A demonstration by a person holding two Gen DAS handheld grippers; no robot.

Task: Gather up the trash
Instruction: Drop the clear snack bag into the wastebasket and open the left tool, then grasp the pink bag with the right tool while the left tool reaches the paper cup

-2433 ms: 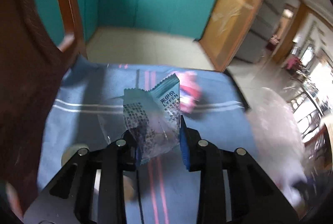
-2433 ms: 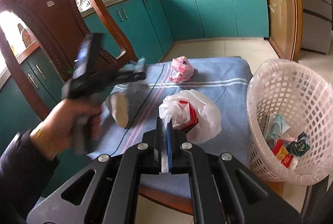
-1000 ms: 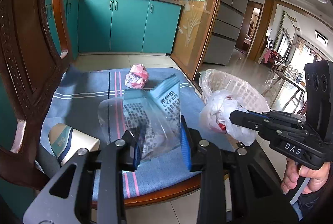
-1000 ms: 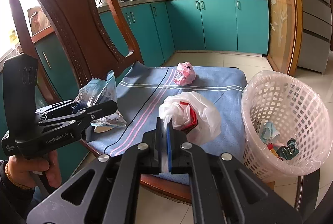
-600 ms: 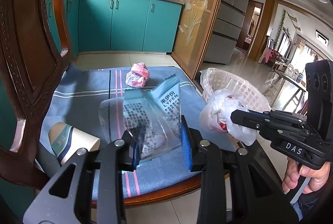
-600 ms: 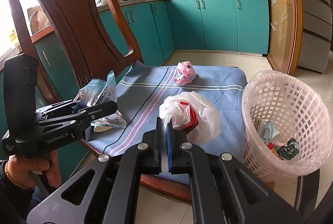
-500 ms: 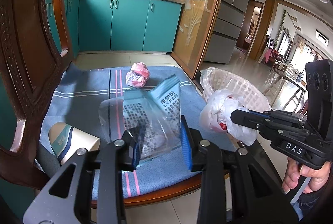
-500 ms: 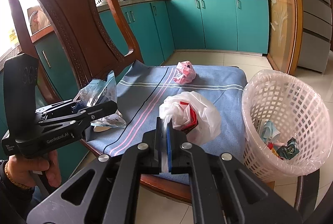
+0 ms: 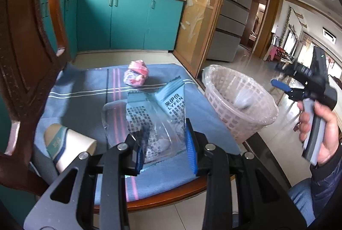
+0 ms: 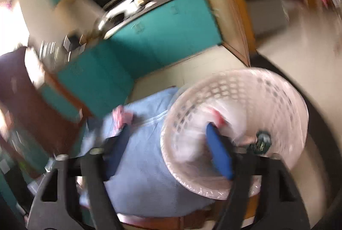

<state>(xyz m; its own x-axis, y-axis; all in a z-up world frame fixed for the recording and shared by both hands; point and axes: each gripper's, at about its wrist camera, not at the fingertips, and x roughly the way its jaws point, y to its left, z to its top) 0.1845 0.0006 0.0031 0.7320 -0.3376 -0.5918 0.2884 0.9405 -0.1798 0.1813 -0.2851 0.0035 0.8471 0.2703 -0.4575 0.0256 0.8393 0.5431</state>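
Observation:
My left gripper (image 9: 164,151) is shut on a clear and blue snack wrapper (image 9: 156,119), held above the blue cloth (image 9: 85,89) on the chair seat. My right gripper (image 10: 168,151) is open and empty, tilted over the white mesh basket (image 10: 245,89); it also shows in the left wrist view (image 9: 284,88). The white plastic bag (image 10: 201,125) lies inside the basket, also blurred in the left wrist view (image 9: 242,99). A pink crumpled wrapper (image 9: 135,76) lies at the far side of the cloth. A paper cup (image 9: 68,144) lies on its side at the near left.
The wooden chair back (image 9: 27,42) rises close on the left. The basket (image 9: 239,106) stands right of the seat's edge. Teal cabinets (image 9: 128,22) line the far wall. The right wrist view is motion-blurred.
My right gripper swung to the right over the basket and opened, and the white plastic bag dropped into the basket. My left gripper holds still with the wrapper.

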